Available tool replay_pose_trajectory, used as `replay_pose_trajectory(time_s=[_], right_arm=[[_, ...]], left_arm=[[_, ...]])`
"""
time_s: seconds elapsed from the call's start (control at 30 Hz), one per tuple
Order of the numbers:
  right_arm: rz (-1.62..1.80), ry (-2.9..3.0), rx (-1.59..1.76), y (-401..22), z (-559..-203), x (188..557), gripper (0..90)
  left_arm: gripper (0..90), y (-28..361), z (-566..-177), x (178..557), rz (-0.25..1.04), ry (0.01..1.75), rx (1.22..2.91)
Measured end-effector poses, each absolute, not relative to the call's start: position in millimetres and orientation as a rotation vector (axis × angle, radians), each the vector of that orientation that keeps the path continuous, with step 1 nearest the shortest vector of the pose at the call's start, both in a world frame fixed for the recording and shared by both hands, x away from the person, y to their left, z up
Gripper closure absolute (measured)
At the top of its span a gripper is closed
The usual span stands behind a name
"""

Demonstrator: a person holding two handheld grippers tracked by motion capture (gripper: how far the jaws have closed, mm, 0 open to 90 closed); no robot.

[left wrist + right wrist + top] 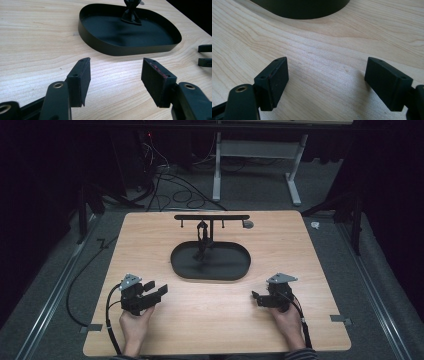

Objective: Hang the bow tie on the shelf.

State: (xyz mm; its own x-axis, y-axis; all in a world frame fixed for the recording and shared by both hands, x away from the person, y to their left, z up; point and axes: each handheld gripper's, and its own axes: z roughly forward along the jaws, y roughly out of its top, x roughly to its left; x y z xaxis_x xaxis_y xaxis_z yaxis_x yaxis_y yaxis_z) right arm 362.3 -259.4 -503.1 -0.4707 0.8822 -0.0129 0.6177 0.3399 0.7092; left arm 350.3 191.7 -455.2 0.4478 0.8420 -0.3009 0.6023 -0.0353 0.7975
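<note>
Left gripper (159, 290): resting low near the front left of the table (150, 245), jaws spread wide with nothing between them, pointed toward the tray (100, 46).
Right gripper (256, 297): near the front right, jaws wide apart as the right gripper view shows, holding nothing.
Where the work sits: the black oval tray lies mid-table, well ahead of both grippers and apart from them; a stand (202, 240) rises from its middle and carries a crossbar (212, 217) with small pegs hanging from it.
Small round thing (247, 224): at the right end of the crossbar; too small to tell what it is.
Risk, tipping: the stand looks tall and thin on a light tray, so I'd guess a knock on the crossbar from a jaw coming in would rock or topple it.
Risk, sliding: the tray sits loose on smooth wood; a push against its wall would likely shove it rather than stop the gripper.
Risk, cables: the cable (75, 285) loops off the left edge of the table; it could snag and pull a reach short.
Count: two grippers, two hands, one tray, one stand, one crossbar, one table.
</note>
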Motion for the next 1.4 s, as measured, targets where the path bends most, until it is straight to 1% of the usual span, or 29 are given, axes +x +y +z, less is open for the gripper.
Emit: replay_pose_trajectory(time_s=[0.3,0.8,1.4], right_arm=[[0.911,2.214,1.320,-259,-503,362,20.5],[0.909,2.215,1.321,-259,-503,362,20.5],[0.910,2.215,1.319,-260,-503,362,20.5]], left_arm=[[41.1,185,-465,351,0.324,1.264,1.774],[41.2,175,-476,354,0.388,1.266,1.855],[41.2,166,-486,363,0.421,1.269,1.900]])
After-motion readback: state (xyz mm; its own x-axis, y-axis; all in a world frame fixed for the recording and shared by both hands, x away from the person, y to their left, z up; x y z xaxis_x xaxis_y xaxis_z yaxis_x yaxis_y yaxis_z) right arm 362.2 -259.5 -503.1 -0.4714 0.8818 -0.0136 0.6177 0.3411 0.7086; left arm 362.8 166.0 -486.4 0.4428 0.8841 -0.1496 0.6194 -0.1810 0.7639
